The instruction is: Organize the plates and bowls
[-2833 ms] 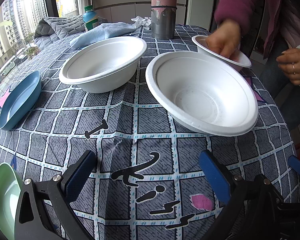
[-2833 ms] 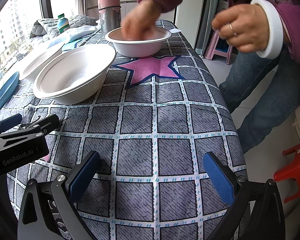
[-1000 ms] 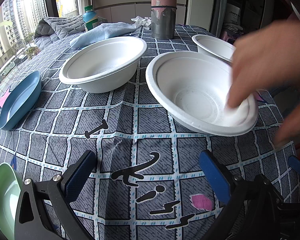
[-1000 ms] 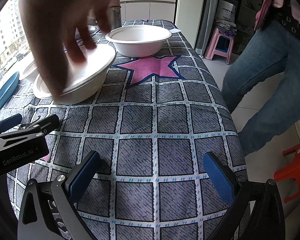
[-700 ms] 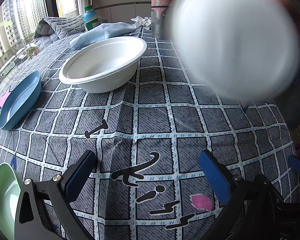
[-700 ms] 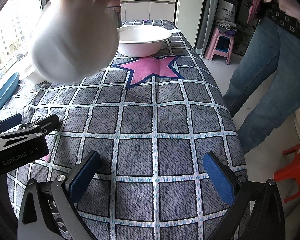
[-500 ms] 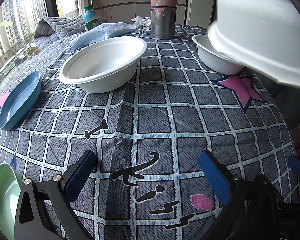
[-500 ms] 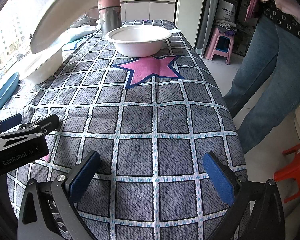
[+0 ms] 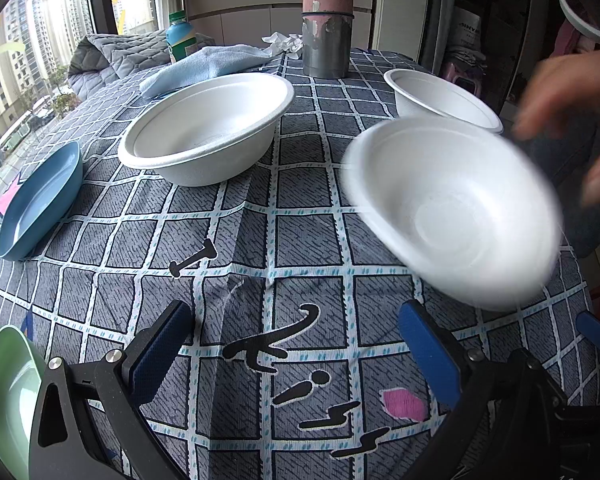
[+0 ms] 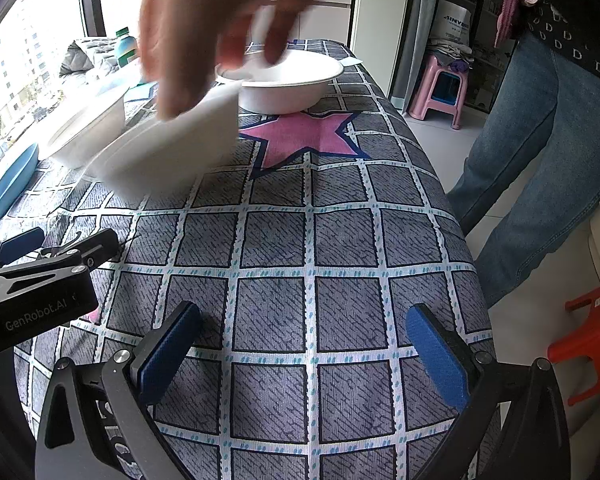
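Bowls of white foam take up most of the checked worktop (image 9: 236,216). The largest sharp one, a wide foam bowl (image 9: 206,126), sits upright and empty toward the far left. A second wide foam bowl (image 9: 452,208), motion-blurred, is tilted with its mouth toward the left tool and its lower edge at or just above the cloth; half a second ago it was held high with its underside showing, and it has since come down. A bare hand (image 10: 204,20) is at its raised rim. Behind it a smaller foam bowl (image 9: 440,96) stands upright and empty by the pink star (image 10: 308,132), unmoved. A blue plate (image 9: 40,200) lies at the left edge, tipped up on its far side, and a green plate (image 9: 4,396) shows at the near left corner; neither carries anything.

The left tool (image 9: 296,348) rests with its blue pads spread wide and nothing between them. The right tool (image 10: 304,352) is likewise spread wide and empty above bare cloth.
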